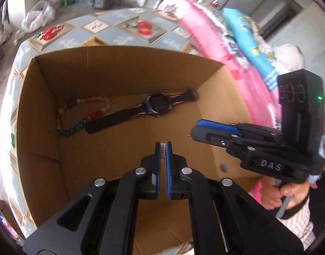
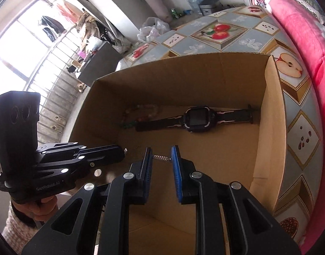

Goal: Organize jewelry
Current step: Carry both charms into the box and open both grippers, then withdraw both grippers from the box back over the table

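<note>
A small silver-toned metal clasp piece (image 1: 163, 151), ridged like a short bar, sits pinched between the blue pads of the left gripper (image 1: 163, 148), its long axis running along the fingers, while a second short silver link bar (image 2: 161, 157) spans crosswise between the fingertips of the right gripper (image 2: 161, 156), whose jaws stand narrowly apart and appear to press on its two ends. Both tools hang above the open brown cardboard box (image 1: 205, 97), the right one at about 3 o'clock of the left in the left wrist view. On the box floor, toward 12 o'clock of both tools, lies a black digital wristwatch (image 2: 195, 119) with its strap stretched flat, long axis roughly 9 to 3 o'clock; at its 9 o'clock end a string of multicoloured round beads (image 1: 77, 114) touches the strap. A thin gold-toned chain (image 1: 104, 156) rests on the cardboard just to 9 o'clock of the left fingertips, nearer that hand. The box stands on a fruit-patterned tablecloth (image 2: 236, 36), with a pink blanket (image 2: 300, 38) beside it.
</note>
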{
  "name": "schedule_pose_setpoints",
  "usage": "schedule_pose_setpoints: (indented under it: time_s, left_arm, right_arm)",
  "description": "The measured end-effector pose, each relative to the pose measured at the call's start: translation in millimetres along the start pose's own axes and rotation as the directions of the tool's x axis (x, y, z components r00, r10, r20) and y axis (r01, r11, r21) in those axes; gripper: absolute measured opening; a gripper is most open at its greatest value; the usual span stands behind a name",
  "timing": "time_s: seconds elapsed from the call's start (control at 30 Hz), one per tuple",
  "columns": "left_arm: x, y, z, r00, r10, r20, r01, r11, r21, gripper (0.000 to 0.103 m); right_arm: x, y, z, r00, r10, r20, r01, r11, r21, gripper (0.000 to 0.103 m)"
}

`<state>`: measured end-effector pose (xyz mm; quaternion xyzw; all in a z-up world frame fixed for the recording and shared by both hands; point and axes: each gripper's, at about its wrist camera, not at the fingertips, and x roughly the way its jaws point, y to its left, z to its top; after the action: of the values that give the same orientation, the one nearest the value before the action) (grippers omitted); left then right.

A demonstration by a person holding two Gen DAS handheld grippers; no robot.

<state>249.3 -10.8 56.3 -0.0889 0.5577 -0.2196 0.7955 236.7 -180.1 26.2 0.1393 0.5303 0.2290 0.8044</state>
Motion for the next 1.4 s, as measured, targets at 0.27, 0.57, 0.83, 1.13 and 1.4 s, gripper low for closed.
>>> schedule_pose_setpoints:
  time_s: [0.27, 0.57, 0.83, 1.13, 1.4]
  left_arm:
    - [9, 2, 9, 0.999, 0.023, -0.032, -0.024, 0.999, -0.032, 0.020]
    - [-32, -13, -12, 0.997, 0.015, 0.079, -0.017, 0.999, 0.027, 0.028]
    - [-110, -20, -82, 0.947, -0.037, 0.318, -0.007, 0.991, 0.136, 0.047]
    - [-124, -17, -199, 0.910, -0.120, 0.398, 0.054, 0.983, 0.173, 0.077]
    - [-32, -5, -239, 0.962, 0.124, 0.245, -0.147, 0.986, 0.078, 0.080]
  right_arm:
    - [-15, 0, 3, 1.000, -0.015, 0.026, 0.015, 1.000, -0.018, 0.020]
    - [-35, 9, 4, 0.995, -0.068, 0.066, 0.070, 0.997, -0.025, 0.028]
    - [-92, 33, -38, 0.981, -0.003, 0.192, 0.016, 0.998, -0.066, 0.028]
    - [-142, 30, -177, 0.934, 0.127, 0.333, -0.114, 0.992, -0.058, 0.045]
    - [-74, -4, -255, 0.971, -0.165, 0.173, 0.150, 0.984, 0.094, 0.048]
